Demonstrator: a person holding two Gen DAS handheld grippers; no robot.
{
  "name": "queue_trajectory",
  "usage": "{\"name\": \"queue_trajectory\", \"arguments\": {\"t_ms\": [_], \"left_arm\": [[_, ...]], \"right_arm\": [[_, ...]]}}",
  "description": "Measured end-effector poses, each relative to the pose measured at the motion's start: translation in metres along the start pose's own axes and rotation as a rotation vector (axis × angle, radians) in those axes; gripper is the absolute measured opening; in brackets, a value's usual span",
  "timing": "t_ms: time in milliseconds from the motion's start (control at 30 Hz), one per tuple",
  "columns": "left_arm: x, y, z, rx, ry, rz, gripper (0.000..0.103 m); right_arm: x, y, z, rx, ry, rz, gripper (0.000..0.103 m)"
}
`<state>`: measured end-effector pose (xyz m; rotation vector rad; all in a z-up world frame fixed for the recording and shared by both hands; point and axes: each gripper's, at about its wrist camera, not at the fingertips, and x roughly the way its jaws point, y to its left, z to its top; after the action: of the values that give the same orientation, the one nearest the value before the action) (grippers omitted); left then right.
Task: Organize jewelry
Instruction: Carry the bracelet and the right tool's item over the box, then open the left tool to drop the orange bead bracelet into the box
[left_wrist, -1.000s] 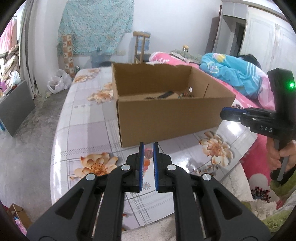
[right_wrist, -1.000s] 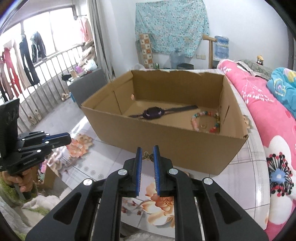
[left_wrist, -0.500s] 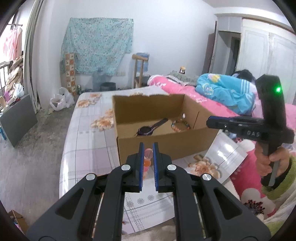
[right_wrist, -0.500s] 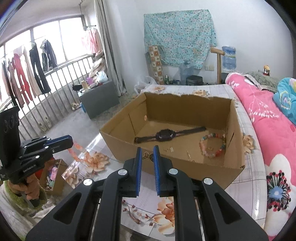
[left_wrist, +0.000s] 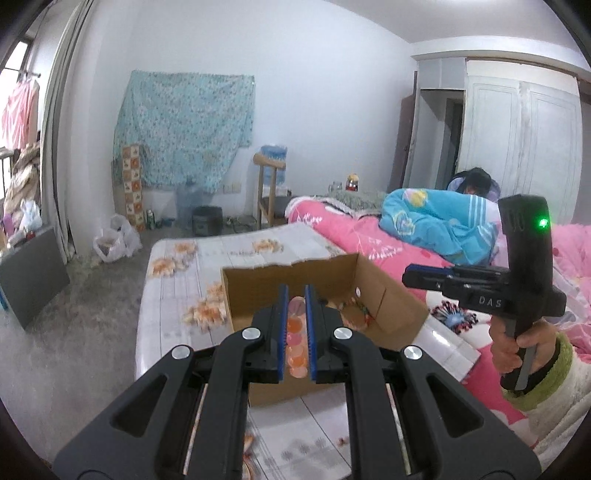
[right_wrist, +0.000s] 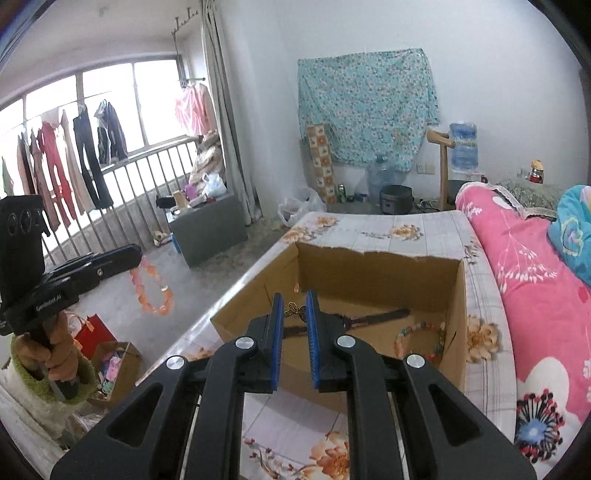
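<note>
Your left gripper (left_wrist: 295, 295) is clamped on a string of orange and pink discs, a necklace (right_wrist: 151, 291); from your right-hand camera it hangs in a loop off the left tool at about nine o'clock, clear of the table. Your right gripper (right_wrist: 295, 302) is pinched on a small gold butterfly charm (right_wrist: 295, 309), sitting between the blue pads near their tips.

Just past both tools, at twelve o'clock, sits the open cardboard box (right_wrist: 369, 258) on the flowered table (right_wrist: 424, 229). Inside it a dark watch (right_wrist: 369, 318) lies across the floor, and a bracelet of mixed beads (right_wrist: 419, 332) rests at about two o'clock, near the right wall.

So two pieces look put away, and two are in your grips, not yet over the opening. I judge you are roughly halfway: what is left is to carry each piece over the rim and let go. Other loose pieces may lie on the table below your tools, but I cannot tell.
</note>
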<state>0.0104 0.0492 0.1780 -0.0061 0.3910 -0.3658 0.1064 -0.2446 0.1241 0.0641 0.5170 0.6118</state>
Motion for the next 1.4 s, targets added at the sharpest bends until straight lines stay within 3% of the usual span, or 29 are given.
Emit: {"name": "queue_trajectory", "arguments": {"t_ms": [233, 433, 700, 933, 1233, 1400], "left_arm": [[0.019, 0.007, 0.031, 0.011, -0.016, -0.025, 0.008], [0.048, 0.025, 0.043, -0.028, 0.054, -0.069, 0.008], [0.099, 0.041, 0.036, -0.089, 0.21, -0.126, 0.008], [0.16, 0.041, 0.011, -0.115, 0.405, -0.141, 0.008], [0.221, 0.023, -0.028, -0.05, 0.64, -0.122, 0.008], [0.238, 0.016, -0.043, 0.007, 0.728, -0.088, 0.008]], "right_arm": [[0.009, -0.014, 0.018, 0.036, 0.001, 0.017, 0.013], [0.026, -0.032, 0.028, 0.087, 0.03, 0.027, 0.013], [0.05, -0.058, 0.031, 0.165, 0.095, 0.03, 0.013], [0.056, -0.069, 0.027, 0.184, 0.106, 0.029, 0.013], [0.063, -0.083, 0.02, 0.216, 0.134, 0.039, 0.013], [0.068, -0.088, 0.017, 0.227, 0.151, 0.046, 0.013]]}}
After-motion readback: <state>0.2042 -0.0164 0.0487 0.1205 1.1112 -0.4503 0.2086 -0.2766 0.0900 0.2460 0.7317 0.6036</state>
